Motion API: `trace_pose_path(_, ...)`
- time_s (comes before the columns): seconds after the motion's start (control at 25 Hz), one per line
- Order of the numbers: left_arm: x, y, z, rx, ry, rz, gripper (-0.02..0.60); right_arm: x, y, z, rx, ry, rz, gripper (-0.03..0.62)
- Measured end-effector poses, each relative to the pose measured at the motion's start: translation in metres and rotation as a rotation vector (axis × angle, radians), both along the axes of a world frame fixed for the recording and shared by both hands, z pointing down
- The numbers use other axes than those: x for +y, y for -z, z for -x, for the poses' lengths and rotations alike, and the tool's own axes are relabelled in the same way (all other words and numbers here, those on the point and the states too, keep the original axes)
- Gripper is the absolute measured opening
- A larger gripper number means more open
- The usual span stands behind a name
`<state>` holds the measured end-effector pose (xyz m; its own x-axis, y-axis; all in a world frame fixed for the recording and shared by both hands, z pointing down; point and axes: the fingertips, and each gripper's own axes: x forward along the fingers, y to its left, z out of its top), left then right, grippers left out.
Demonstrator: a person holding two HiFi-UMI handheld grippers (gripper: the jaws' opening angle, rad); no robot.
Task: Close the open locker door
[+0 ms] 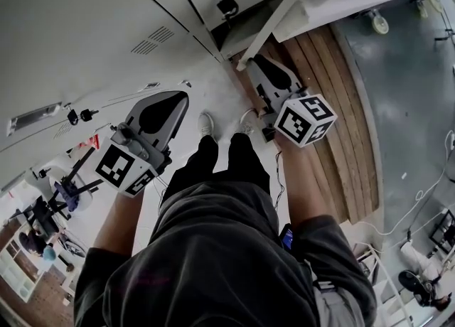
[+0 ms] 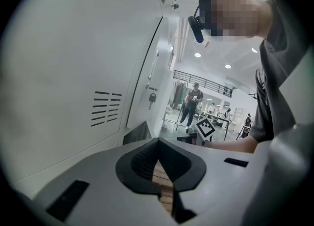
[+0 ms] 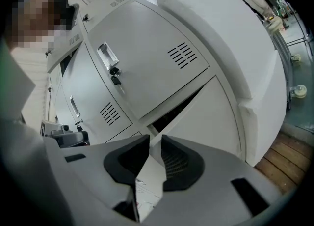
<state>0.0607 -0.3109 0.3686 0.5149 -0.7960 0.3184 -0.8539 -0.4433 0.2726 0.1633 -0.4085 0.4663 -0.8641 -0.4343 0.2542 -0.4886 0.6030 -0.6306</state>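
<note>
Locker door (image 3: 216, 122): ajar. In the right gripper view it fills the centre-right of the frame, with a dark wedge of gap along its upper edge. In the head view its pale edge (image 1: 284, 13) slants across the top centre, with a dark opening just to its left.

Right gripper (image 3: 155, 139): my jaws stand a little apart with nothing between them, and they point at the ajar door. In the head view the gripper (image 1: 249, 62) sits just below the lower end of the door edge. I cannot tell whether it touches the door.

Left gripper (image 2: 157, 141): my jaws are together at the tips and hold nothing. In the head view it (image 1: 186, 94) is at centre-left, beside a closed locker front.

Marker cubes: one on my left gripper (image 1: 124, 168), lower left, and one on my right gripper (image 1: 306, 119), right of centre.

Closed lockers: white fronts with vent slits (image 2: 107, 107) fill the left of the left gripper view. A key (image 3: 115, 78) hangs under a handle in the upper left of the right gripper view.

My shoes (image 1: 206, 125): at the frame centre, between the two grippers, on pale floor.

Wooden planks (image 1: 320, 91): they run along the right of centre, under my right gripper.

Castor wheel (image 1: 379, 23): upper right, on grey floor.

Person in the background (image 2: 191, 104): standing, centre of the left gripper view, well away.
</note>
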Motion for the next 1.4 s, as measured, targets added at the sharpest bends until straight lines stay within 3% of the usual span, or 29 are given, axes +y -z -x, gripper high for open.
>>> trace_pose_path(0.64, -0.003, 0.003, 0.021, -0.029, 0.073, 0.005, 0.014, -0.017, -0.007, 0.050, -0.017, 0.091, -0.001, 0.066)
trace_pose_path(1.4, -0.014, 0.003, 0.035, -0.062, 0.117, 0.019, 0.014, -0.038, -0.022, 0.081, -0.030, 0.141, 0.011, 0.055)
